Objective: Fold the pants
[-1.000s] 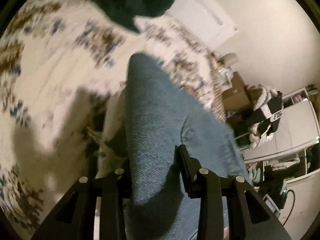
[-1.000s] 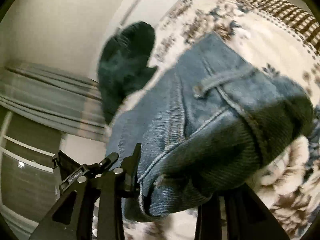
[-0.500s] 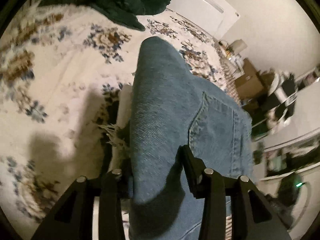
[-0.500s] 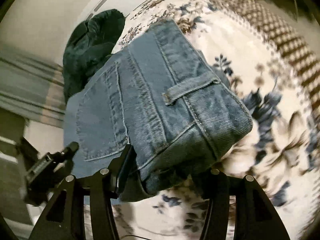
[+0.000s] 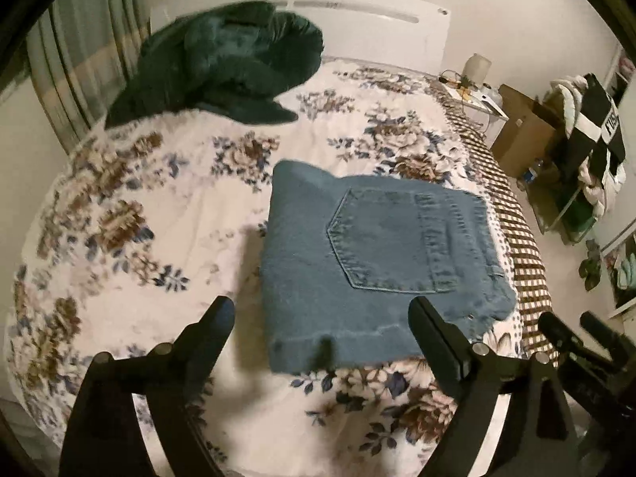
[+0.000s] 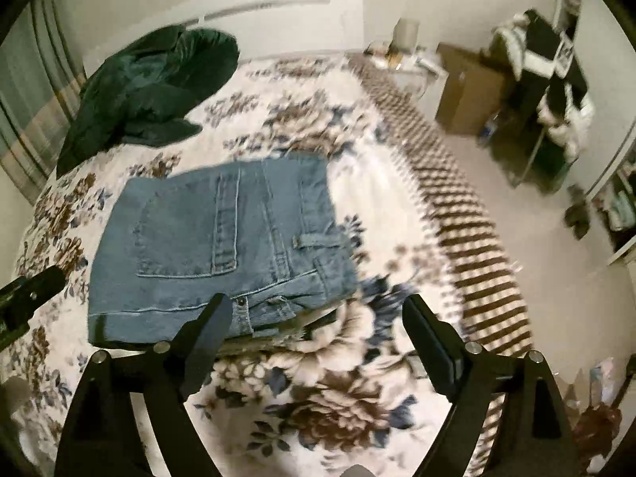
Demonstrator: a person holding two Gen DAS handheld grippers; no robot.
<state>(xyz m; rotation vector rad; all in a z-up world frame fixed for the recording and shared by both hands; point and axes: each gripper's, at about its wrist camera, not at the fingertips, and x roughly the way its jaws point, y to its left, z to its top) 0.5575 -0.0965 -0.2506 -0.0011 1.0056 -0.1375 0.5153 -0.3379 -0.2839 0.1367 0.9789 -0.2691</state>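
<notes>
The left gripper [image 5: 322,314] and right gripper [image 6: 316,312] have just been opening; both now stand spread wide above the bed [image 5: 119,206], nothing between their jaws. The folded jeans [image 5: 377,262] lie flat on the floral bedspread, back pocket up, with a dark green blanket [image 5: 222,63] bunched beyond them.

Folded jeans [image 5: 357,262] of matt blue denim, with raised stitched seams, lie on a bed cover [image 5: 139,238] of soft matt cloth printed with flowers. A dark green plush blanket [image 5: 222,63], upper left, looks velvety with a slight sheen. The fingers [image 5: 214,330] at the bottom are matt black plastic.
</notes>
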